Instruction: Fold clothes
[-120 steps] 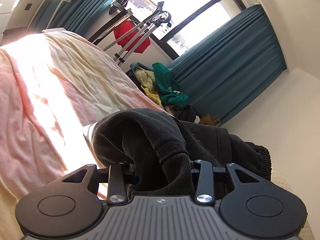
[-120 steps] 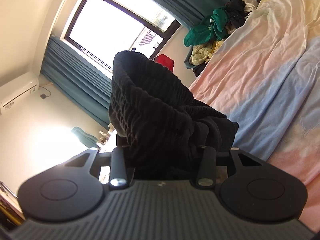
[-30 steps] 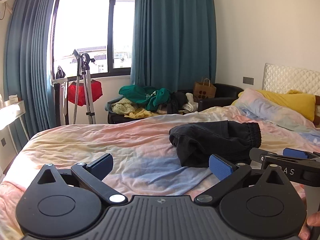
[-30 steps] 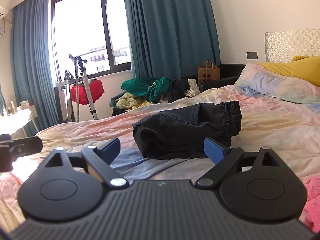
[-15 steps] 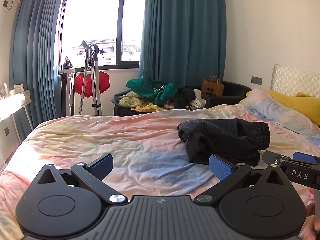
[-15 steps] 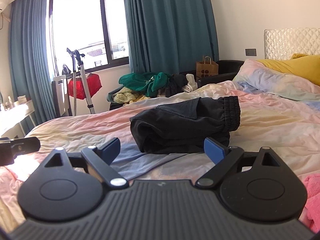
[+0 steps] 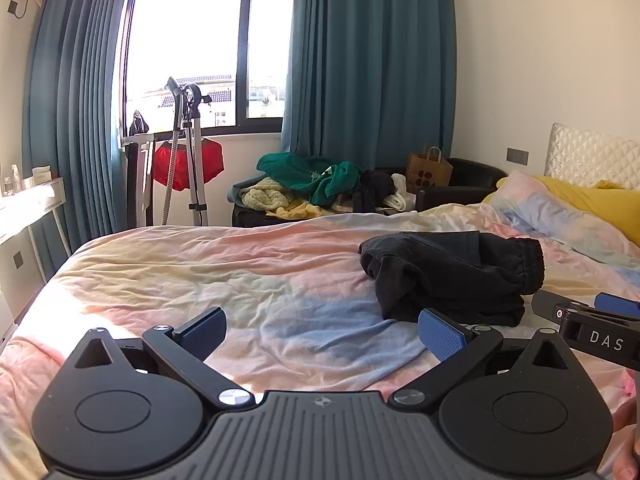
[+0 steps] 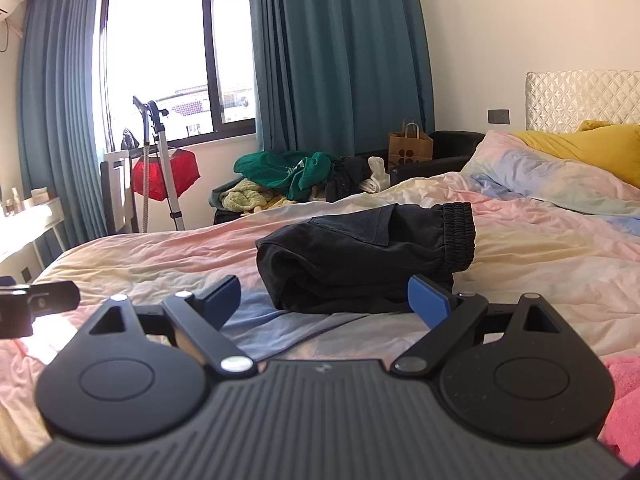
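On the bed, the left gripper hovered with jaws spread and empty; farther right lay the folded black shorts (elastic waistband toward the pillows), and the right gripper faced them, jaws likewise released.
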{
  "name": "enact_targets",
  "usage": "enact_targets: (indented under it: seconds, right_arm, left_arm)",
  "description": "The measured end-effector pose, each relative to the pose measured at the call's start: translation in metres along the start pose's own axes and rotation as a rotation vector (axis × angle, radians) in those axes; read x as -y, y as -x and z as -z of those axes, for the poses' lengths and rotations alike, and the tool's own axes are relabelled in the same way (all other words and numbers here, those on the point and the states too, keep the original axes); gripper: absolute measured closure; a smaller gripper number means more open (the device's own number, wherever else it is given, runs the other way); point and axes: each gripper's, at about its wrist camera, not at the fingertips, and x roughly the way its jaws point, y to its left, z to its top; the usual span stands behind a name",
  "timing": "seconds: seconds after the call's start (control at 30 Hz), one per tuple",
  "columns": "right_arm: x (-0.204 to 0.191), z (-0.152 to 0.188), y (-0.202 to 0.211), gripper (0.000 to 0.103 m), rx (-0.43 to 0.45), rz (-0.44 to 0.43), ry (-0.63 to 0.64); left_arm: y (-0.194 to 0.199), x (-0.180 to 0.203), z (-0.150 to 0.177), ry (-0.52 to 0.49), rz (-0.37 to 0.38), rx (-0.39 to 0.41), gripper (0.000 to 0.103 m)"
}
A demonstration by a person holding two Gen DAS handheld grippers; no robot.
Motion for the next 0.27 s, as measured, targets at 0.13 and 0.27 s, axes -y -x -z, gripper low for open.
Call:
enact_targets:
  seconds: [0.13, 0.27]
  right_arm:
    - [-0.0011, 0.0003, -0.0003, 0.011, -0.001, 0.000, 0.007]
    - [-0.0028, 0.0009, 0.0004, 0.011, 0.003, 0.003, 0.016]
  left_arm:
    - [0.0016, 0.0017, 0.0010, -0.007, -0.003, 0.001, 0.000]
    - [0.0030, -0.0001, 0.0008, 0.004, -0.011, 0.004, 0.000]
